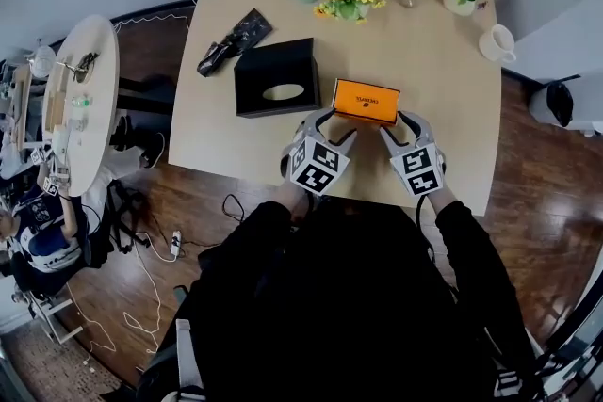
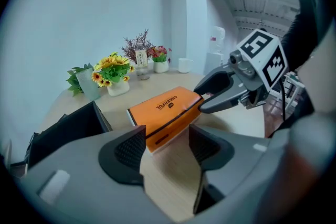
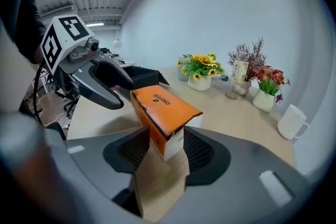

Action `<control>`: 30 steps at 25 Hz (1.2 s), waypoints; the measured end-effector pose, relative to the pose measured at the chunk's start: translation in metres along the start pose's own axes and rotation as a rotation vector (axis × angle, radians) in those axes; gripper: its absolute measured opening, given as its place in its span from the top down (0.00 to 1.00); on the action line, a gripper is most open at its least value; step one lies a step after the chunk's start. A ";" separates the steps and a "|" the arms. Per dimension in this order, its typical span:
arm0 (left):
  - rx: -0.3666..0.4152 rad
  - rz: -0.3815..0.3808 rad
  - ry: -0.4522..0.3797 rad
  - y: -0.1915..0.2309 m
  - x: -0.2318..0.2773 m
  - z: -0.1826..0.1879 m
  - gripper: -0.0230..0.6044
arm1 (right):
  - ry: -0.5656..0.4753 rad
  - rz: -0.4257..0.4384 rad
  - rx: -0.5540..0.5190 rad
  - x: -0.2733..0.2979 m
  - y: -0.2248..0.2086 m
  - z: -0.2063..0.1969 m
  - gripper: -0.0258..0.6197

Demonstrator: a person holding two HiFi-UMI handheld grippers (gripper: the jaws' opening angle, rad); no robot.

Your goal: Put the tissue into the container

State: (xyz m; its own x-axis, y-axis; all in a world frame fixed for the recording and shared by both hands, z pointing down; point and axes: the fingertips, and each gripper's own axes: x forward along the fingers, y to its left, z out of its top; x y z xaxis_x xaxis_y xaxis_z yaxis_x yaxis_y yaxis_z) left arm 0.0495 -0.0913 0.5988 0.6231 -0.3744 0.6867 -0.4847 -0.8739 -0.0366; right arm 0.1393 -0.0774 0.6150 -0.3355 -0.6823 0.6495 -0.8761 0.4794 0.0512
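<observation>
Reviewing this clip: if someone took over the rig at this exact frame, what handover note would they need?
Left gripper: jaws apart, astride one end of the orange tissue pack, apparently not clamped.
Right gripper: jaws apart, astride the pack's other end, same state.
Pack lies flat on the table, just right of the black container, whose oval opening faces up.
Done: both grippers lined up on the pack.
Left: grip, lift, get the pack into the container.
</observation>
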 end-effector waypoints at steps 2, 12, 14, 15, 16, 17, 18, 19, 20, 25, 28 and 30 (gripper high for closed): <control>0.003 0.005 0.002 0.000 0.000 -0.001 0.58 | 0.001 -0.009 -0.017 0.004 0.000 0.001 0.65; -0.015 0.035 0.021 0.004 0.002 -0.008 0.58 | 0.012 0.023 -0.025 -0.003 -0.011 -0.010 0.72; -0.014 0.033 0.025 0.002 0.004 -0.009 0.58 | 0.016 0.030 -0.023 -0.008 -0.015 -0.014 0.72; -0.011 0.029 0.027 0.001 0.007 -0.009 0.58 | 0.017 0.033 -0.023 -0.011 -0.016 -0.017 0.72; -0.005 0.023 0.030 -0.002 0.009 -0.009 0.58 | 0.019 0.037 -0.025 -0.014 -0.018 -0.019 0.72; 0.001 0.017 0.032 -0.004 0.013 -0.009 0.58 | 0.020 0.041 -0.026 -0.016 -0.019 -0.022 0.72; 0.008 0.011 0.033 -0.006 0.016 -0.008 0.58 | 0.021 0.043 -0.029 -0.019 -0.020 -0.024 0.72; 0.015 0.004 0.035 -0.009 0.019 -0.008 0.58 | 0.021 0.045 -0.032 -0.021 -0.021 -0.026 0.72; 0.023 -0.003 0.038 -0.012 0.023 -0.007 0.58 | 0.022 0.047 -0.035 -0.022 -0.021 -0.028 0.72; 0.056 -0.018 0.049 -0.023 0.036 -0.003 0.58 | 0.020 0.049 -0.033 -0.026 -0.023 -0.031 0.72; 0.055 -0.009 0.051 -0.022 0.038 -0.001 0.59 | 0.018 0.050 -0.030 -0.027 -0.024 -0.031 0.72; 0.056 -0.006 0.051 -0.021 0.037 -0.001 0.62 | 0.016 0.051 -0.029 -0.027 -0.024 -0.031 0.72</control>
State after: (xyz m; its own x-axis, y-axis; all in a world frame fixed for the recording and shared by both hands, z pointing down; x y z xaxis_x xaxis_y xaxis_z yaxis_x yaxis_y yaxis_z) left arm 0.0821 -0.0870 0.6261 0.5930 -0.3538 0.7234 -0.4451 -0.8926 -0.0716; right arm 0.1803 -0.0537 0.6195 -0.3733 -0.6478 0.6640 -0.8475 0.5293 0.0399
